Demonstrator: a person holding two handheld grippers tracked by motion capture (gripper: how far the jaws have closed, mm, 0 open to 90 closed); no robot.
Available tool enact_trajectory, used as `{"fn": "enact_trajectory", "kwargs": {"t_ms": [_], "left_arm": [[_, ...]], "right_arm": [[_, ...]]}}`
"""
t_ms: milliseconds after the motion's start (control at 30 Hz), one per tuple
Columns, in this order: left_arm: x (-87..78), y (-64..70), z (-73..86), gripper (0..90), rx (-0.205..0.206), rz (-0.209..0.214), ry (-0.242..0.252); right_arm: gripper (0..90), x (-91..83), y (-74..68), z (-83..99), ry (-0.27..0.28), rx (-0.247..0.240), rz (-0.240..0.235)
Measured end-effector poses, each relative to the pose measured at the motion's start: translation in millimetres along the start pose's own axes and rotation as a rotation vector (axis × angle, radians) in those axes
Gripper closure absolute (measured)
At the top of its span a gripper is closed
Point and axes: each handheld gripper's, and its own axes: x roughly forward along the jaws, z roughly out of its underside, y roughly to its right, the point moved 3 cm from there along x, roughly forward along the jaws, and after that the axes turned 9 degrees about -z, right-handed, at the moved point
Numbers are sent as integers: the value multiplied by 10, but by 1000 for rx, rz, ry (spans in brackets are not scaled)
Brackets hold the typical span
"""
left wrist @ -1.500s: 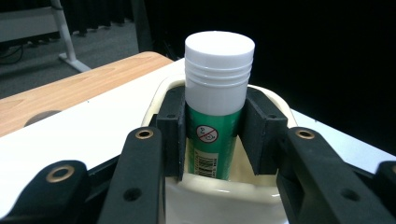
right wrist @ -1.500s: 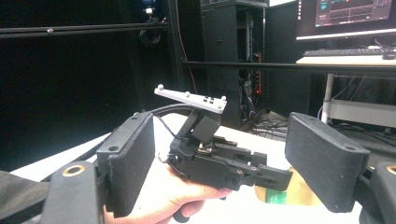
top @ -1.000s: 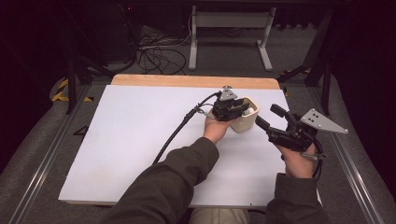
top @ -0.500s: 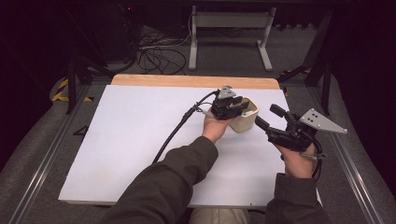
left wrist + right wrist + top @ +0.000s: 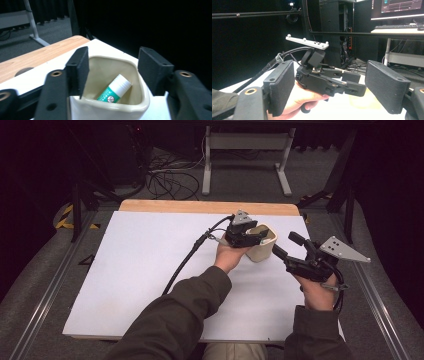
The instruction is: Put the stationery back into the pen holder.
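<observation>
A cream ceramic cup (image 5: 261, 251) stands on the white table sheet (image 5: 150, 270), right of centre. Inside it a green-and-white tube (image 5: 116, 91) leans against the wall, white cap up. My left gripper (image 5: 259, 236) reaches the cup's rim from the left, and in the left gripper view its two pads (image 5: 78, 70) sit against opposite sides of the cup (image 5: 112, 110), so it looks shut on it. My right gripper (image 5: 286, 246) hovers just right of the cup, pointing at it, jaws wide apart and empty. The right gripper view looks between its own pads (image 5: 282, 85) at the left gripper (image 5: 329, 82) and the hand holding it.
The left gripper's black cable (image 5: 185, 265) trails across the sheet toward the person. A wooden table edge (image 5: 200, 206) runs along the far side. Beyond it are stand legs (image 5: 245, 150) and floor cables (image 5: 165, 177). Metal rails (image 5: 55, 285) flank the table.
My right gripper has drifted slightly left, closer to the cup. The left gripper and the cup have stayed where they were.
</observation>
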Motion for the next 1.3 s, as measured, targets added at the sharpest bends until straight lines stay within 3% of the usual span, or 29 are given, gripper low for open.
{"fn": "enact_trajectory", "kwargs": {"t_ms": [333, 667, 1300], "left_arm": [[-176, 33, -87, 309, 1, 33, 17], [-338, 42, -178, 219, 28, 26, 40], [-1051, -155, -242, 113, 28, -4, 105]], "right_arm": [[239, 7, 25, 36, -4, 15, -1], [231, -14, 23, 42, -12, 10, 12], [176, 77, -69, 52, -36, 0, 11]]}}
